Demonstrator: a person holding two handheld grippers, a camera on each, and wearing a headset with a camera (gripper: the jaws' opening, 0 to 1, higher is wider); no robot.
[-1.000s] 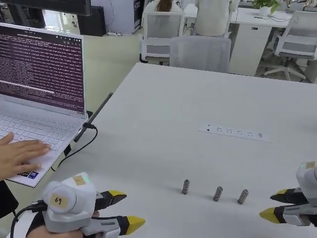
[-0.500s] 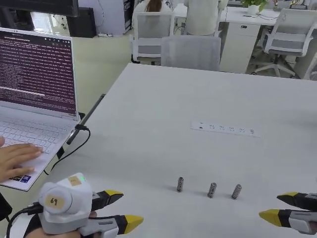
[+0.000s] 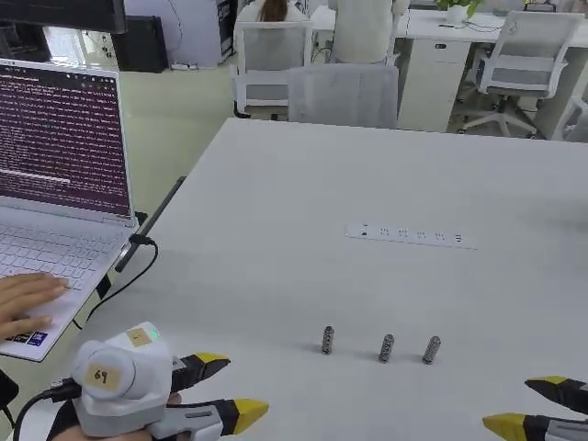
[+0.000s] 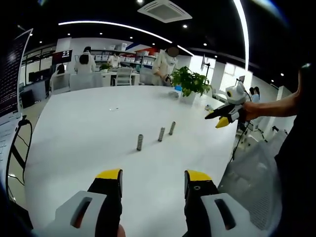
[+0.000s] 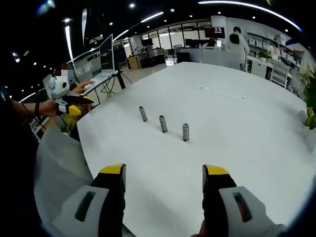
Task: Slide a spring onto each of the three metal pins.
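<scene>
While both tools hung empty over the near edge of the table (image 3: 322,184), the work stood between them and a little ahead: a row of springs (image 3: 387,347), three short coils upright on the bare white top, near one another but apart; whether a pin ran up inside each coil was too small to tell. The left gripper (image 3: 237,386) had its yellow-tipped jaws spread wide with nothing between them; the right gripper (image 3: 525,404), at the lower right corner of the head view, was likewise spread and empty, and its own view looked along the gaping jaws at the three coils well ahead. Off to the left a hand (image 3: 28,299) rested on the keys of an open laptop (image 3: 55,156); a power strip (image 3: 411,236) lay flat farther back, well clear of the coils. Judged from this, no spring was in hand, so the step was either the very start or the very end; if the coils were loose, the next move called for one gripper to close lightly on a coil's side without toppling its neighbours, then carry it over a pin; if each already sat on its pin, nothing was left to thread.
</scene>
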